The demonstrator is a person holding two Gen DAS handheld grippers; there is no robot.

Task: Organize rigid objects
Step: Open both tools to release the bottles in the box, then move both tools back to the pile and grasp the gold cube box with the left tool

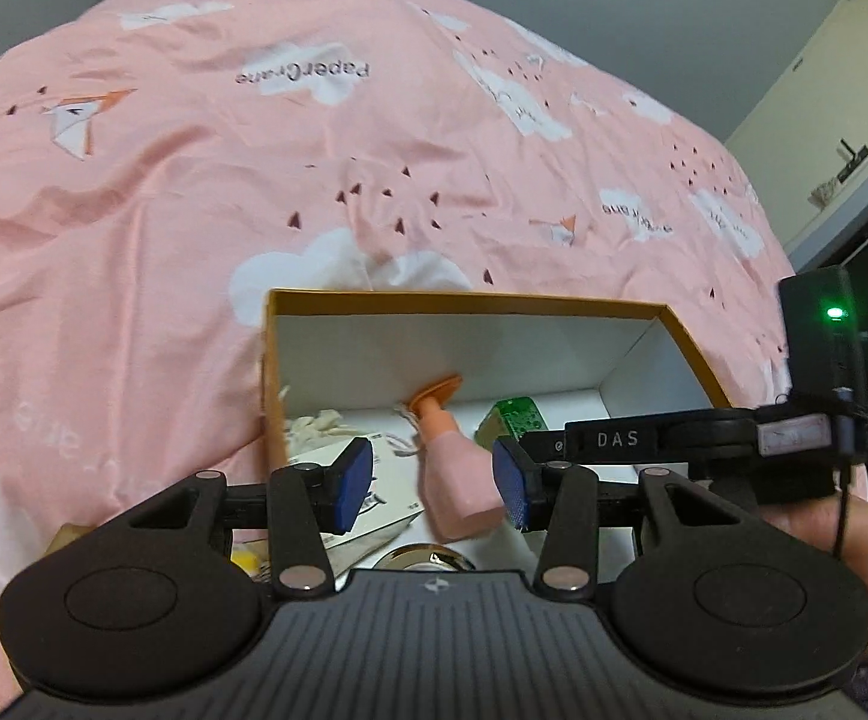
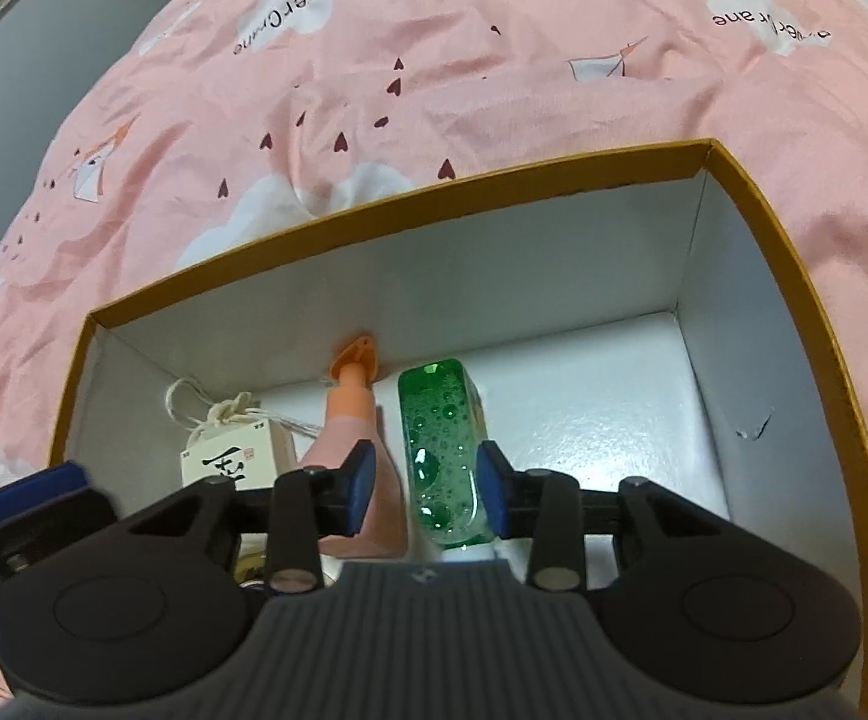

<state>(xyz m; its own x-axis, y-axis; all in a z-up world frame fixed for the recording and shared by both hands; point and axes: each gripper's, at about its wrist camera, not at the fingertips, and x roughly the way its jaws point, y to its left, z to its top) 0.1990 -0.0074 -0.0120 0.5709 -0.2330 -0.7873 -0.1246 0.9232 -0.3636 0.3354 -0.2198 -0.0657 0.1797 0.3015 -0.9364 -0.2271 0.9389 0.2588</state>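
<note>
Two bottles (image 2: 442,450) in box (image 2: 793,276): green bubbly, pink (image 2: 368,456). Both tools (image 2: 425,489) spread, empty.

Soft pink cloth on the bed (image 2: 493,78), matt and creased. The box (image 2: 793,276) looks like cardboard, its white lining faintly glossy. Green bottle (image 2: 439,450) is clear, shiny plastic, bubbles inside. Pink bottle (image 1: 454,474) is matt plastic. Fingers (image 2: 359,483) carry blue textured pads on matt black plastic.
</note>
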